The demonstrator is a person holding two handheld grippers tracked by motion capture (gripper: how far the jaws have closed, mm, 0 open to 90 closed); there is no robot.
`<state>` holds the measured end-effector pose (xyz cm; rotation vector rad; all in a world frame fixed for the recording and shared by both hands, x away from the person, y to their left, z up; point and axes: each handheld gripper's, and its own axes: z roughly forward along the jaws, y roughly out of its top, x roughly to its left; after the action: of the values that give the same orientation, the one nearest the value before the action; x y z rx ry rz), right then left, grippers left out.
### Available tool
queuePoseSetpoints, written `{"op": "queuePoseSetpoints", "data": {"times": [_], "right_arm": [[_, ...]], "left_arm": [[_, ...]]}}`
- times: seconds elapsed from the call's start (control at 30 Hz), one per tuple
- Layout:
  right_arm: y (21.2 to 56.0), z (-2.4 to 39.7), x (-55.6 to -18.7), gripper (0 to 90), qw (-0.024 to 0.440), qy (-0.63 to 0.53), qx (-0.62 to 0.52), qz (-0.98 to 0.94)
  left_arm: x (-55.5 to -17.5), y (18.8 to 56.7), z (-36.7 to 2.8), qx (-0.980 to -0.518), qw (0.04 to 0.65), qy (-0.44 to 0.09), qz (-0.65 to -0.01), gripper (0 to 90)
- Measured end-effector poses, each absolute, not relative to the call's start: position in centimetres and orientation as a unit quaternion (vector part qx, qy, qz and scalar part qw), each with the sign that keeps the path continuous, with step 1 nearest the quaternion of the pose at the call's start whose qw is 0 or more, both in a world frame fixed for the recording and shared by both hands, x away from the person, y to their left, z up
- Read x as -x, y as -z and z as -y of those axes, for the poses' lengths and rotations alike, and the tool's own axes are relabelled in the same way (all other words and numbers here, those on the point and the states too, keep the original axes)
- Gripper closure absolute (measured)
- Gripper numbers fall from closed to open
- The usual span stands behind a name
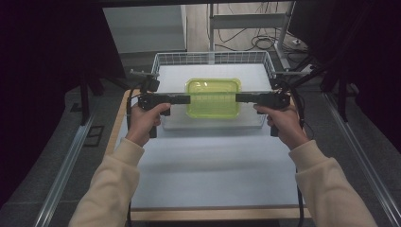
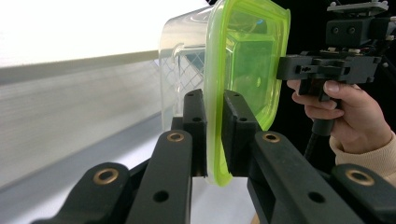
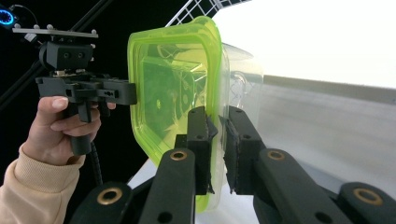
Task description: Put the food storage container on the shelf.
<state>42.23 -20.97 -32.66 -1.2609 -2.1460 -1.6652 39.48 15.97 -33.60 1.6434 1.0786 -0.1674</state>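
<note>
A clear plastic container with a yellow-green lid [image 1: 213, 98] hangs level over the wire basket [image 1: 213, 57]. My left gripper [image 1: 188, 99] is shut on its left rim and my right gripper [image 1: 238, 98] on its right rim. In the left gripper view the lid's edge [image 2: 247, 60] runs between the black jaws of the left gripper [image 2: 213, 105], with the clear body [image 2: 180, 51] to the left. In the right gripper view the right gripper [image 3: 217, 116] pinches the rim of the green lid [image 3: 163, 88], clear body [image 3: 238, 79] to the right.
The basket stands at the far end of the white table top [image 1: 213, 161], which has a wooden front edge [image 1: 217, 213]. Metal rails [image 1: 66, 165] run along both sides. Cables [image 1: 255, 42] lie on the floor beyond, next to dark frame legs [image 1: 85, 94].
</note>
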Motion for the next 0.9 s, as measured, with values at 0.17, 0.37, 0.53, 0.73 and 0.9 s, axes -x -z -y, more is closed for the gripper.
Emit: {"op": "queuePoseSetpoints", "data": {"times": [0.17,0.37,0.53,0.73,0.9], "right_arm": [[32.4,20.9,-43.0,81.2,0.073,0.555,0.424,0.712],[31.8,20.8,-44.2,81.4,0.077,0.553,0.429,0.71],[31.4,20.6,-45.0,81.4,0.078,0.55,0.433,0.709],[30.8,20.4,-46.4,81.3,0.082,0.546,0.441,0.708],[30.6,20.5,-47.3,81.3,0.083,0.545,0.444,0.707]], "left_arm": [[-40.4,33.6,-16.1,-0.692,0.553,0.077,-0.458,81.7],[-41.4,33.3,-16.3,-0.687,0.556,0.079,-0.461,81.7],[-42.3,33.1,-16.5,-0.686,0.556,0.082,-0.463,81.7],[-43.9,32.8,-16.5,-0.682,0.558,0.085,-0.465,81.7],[-44.7,32.4,-16.3,-0.682,0.557,0.083,-0.466,81.7]]}}
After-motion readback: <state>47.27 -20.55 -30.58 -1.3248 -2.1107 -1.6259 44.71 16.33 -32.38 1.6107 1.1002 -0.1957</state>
